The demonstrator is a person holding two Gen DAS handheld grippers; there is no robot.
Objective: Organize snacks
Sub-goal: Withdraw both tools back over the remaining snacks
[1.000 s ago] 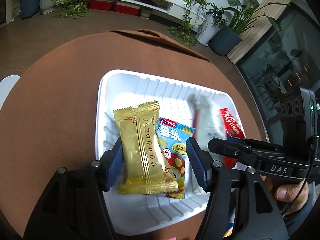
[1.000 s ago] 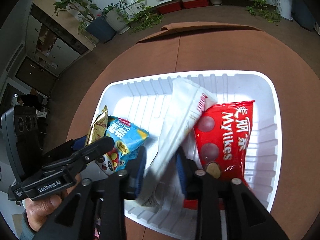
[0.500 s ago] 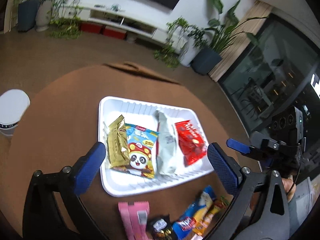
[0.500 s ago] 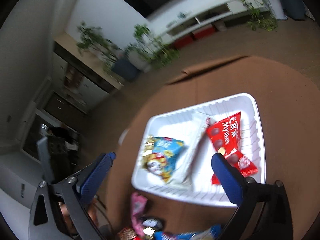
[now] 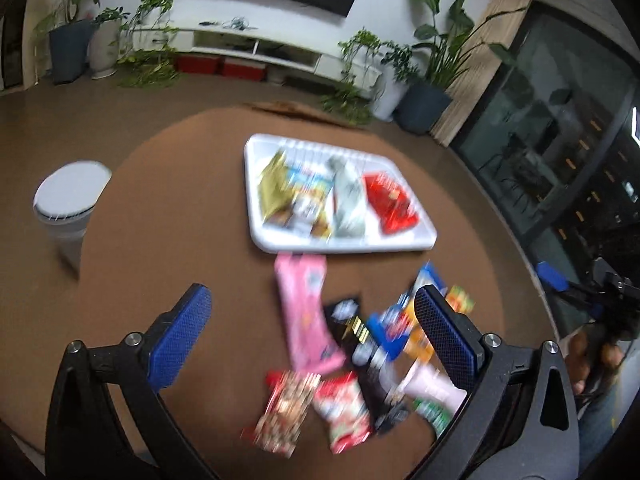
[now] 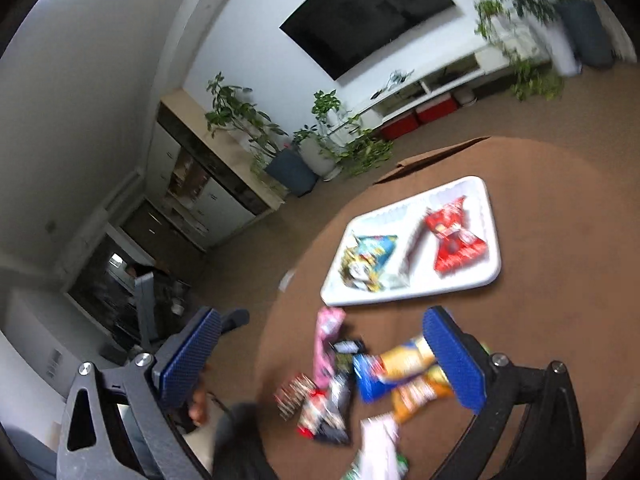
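Both claws are spread wide with nothing between the pads: the left gripper (image 5: 312, 334) and the right gripper (image 6: 324, 356) each hang over the loose pile of snacks (image 5: 360, 364) at the near side of the round brown table (image 5: 168, 208); the white tray (image 5: 256, 236) sits farther back on the table, apart from the pile. In the tray, side by side, lie a gold packet (image 5: 272, 188), a blue panda-print packet (image 5: 310, 196), a white packet (image 5: 348, 204) and a red packet (image 5: 390, 204) (all pretty blurry); a long pink packet (image 5: 304, 316) lies just in front of the tray's near edge; a white-lidded bin (image 5: 70, 204) stands off to the left.
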